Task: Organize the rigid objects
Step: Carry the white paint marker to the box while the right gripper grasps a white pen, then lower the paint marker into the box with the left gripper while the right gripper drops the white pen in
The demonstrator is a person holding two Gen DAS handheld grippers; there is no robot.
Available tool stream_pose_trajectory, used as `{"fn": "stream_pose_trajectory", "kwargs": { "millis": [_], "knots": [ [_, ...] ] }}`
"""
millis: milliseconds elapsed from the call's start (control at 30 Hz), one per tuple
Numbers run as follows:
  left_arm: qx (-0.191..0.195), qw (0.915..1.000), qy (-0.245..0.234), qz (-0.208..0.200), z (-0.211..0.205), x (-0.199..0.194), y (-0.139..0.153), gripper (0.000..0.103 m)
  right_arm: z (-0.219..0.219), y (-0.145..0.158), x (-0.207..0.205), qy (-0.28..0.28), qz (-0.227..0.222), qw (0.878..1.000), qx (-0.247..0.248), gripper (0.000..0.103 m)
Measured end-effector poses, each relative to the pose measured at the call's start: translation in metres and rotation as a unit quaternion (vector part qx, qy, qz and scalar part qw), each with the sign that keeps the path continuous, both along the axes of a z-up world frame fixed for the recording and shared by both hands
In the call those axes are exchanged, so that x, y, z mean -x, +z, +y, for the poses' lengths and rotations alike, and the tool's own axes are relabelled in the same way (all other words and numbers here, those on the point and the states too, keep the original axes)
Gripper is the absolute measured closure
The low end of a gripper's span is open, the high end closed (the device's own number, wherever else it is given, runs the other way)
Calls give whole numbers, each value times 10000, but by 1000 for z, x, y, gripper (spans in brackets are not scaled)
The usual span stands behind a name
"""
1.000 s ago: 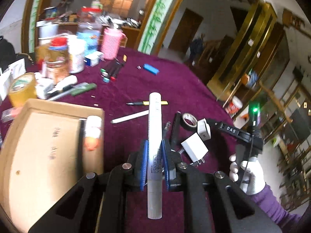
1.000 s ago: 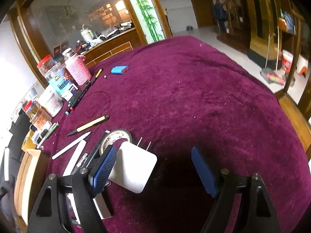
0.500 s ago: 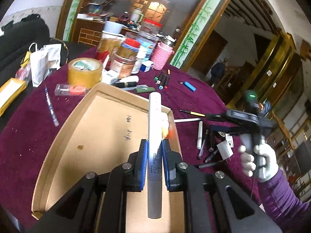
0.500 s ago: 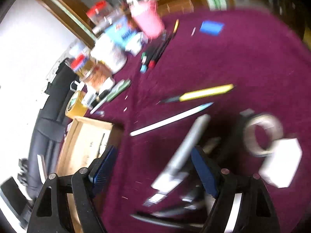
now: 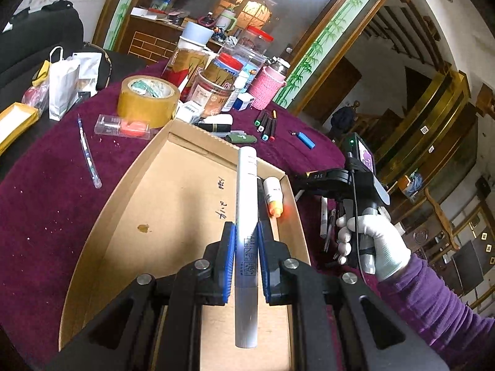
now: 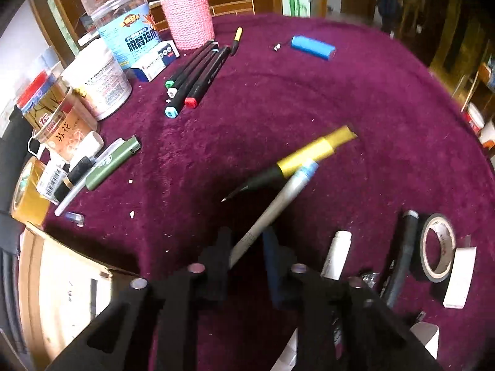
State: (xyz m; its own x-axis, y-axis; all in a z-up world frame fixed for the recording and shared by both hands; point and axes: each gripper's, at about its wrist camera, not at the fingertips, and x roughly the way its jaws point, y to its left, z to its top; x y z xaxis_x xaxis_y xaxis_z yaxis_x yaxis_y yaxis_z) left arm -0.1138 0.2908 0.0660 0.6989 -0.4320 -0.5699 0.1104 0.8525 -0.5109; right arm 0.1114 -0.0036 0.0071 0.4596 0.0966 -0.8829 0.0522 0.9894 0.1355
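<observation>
My left gripper [image 5: 244, 262] is shut on a long silver marker [image 5: 246, 204] and holds it above the cardboard box [image 5: 173, 216]. An orange-tipped white tube [image 5: 273, 196] lies inside the box by its right wall. My right gripper [image 6: 247, 247] has its jaws nearly closed around a thin white pen with a blue end [image 6: 272, 207] that lies on the purple tablecloth; whether they grip it I cannot tell. A yellow and black utility knife [image 6: 297, 160] lies just beyond that pen. The right gripper also shows in the left wrist view [image 5: 312, 182], right of the box.
Four black markers [image 6: 195, 77], a blue lighter [image 6: 312, 46], a green pen [image 6: 113, 162], a black tape roll [image 6: 437, 247] and a white marker [image 6: 337, 256] lie on the cloth. Jars, a pink cup [image 6: 190, 15] and a tan tape roll [image 5: 148, 100] crowd the far left.
My left gripper has carried the silver marker further over the box. My right gripper has swung left from the white charger and narrowed its jaws around the thin white pen.
</observation>
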Motion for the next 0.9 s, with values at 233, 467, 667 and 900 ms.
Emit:
{"fn": "stream_pose_trajectory", "kwargs": {
  "millis": [233, 467, 667, 900],
  "knots": [
    [3, 10000, 8, 71, -1, 2, 2, 89, -31, 8, 25, 42, 13, 9940, -1095, 95],
    [-198, 9993, -47, 298, -12, -18, 6, 89, -30, 43, 53, 364, -236, 9823, -1823, 95],
    [-388, 9967, -158, 700, -21, -60, 0, 89, 11, 57, 71, 959, -51, 9683, -2306, 94],
    [-506, 9907, -157, 1250, -26, -109, -29, 89, 79, 38, 70, 1382, 364, 9611, -2362, 94]
  ]
}}
